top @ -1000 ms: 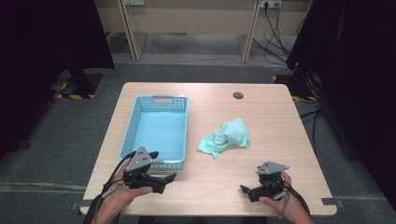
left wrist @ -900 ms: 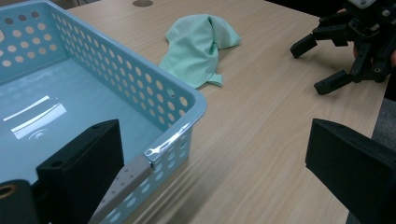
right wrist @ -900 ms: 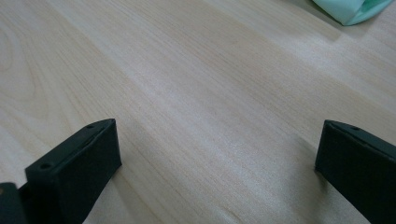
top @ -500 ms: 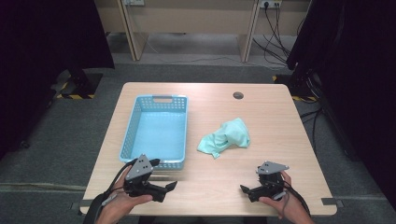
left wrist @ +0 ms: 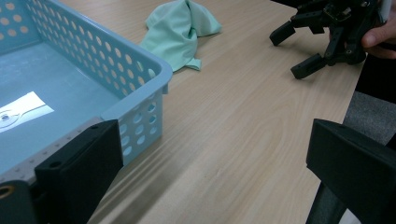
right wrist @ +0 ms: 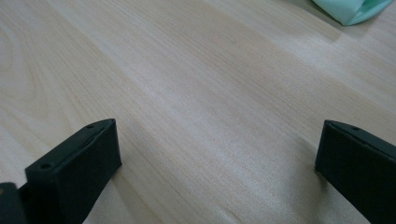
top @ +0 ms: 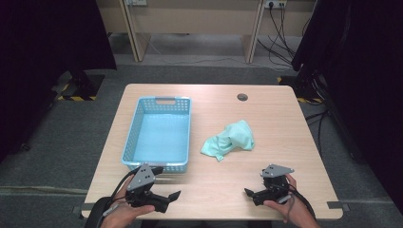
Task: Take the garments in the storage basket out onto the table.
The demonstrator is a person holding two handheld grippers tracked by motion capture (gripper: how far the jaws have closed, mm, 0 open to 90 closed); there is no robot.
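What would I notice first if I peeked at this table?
Probably the blue basket on the table's left half, empty but for a small white slip. Beside it, to the right, lies a crumpled green cloth. Near the front edge, the left hand-held gripper and right hand-held gripper wait, jaws open.

Basket (top: 160, 133) left on table (top: 285, 123); cloth (top: 229, 140) right of basket.

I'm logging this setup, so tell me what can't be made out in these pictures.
- Cloth, right gripper view: cut off by the top edge.
- White label in the basket, left gripper view: print too small to read.
- Left tool, left gripper view: one jaw hides the basket's near corner.
- Dark disc on the table, high view: too small to identify.
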